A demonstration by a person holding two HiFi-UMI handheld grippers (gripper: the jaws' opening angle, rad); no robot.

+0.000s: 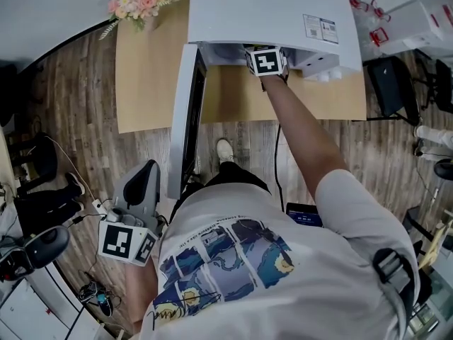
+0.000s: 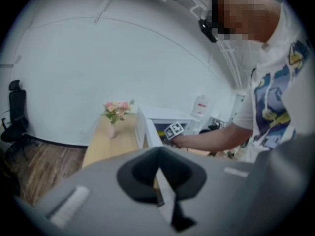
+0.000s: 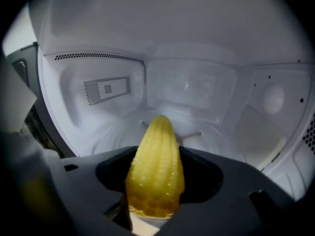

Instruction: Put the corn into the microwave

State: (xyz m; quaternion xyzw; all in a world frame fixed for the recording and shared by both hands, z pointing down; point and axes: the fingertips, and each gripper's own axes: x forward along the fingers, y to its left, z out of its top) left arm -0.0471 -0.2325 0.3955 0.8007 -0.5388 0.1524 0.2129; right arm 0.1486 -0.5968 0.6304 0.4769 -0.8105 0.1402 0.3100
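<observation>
**Operator:** Why is the microwave (image 1: 269, 13) door (image 1: 185, 119) open wide?

**Manual:** Most likely to give your right tool (image 3: 155, 200) access. It is inside the cavity, clamped on the thick end of the corn (image 3: 156, 171) above the glass turntable (image 3: 216, 136).

**Operator:** Corn orientation?

**Manual:** The long axis runs along the jaws, with the tip toward the back wall. Your left tool (image 1: 127, 239) hangs low, jaws together, holding nothing.
</observation>
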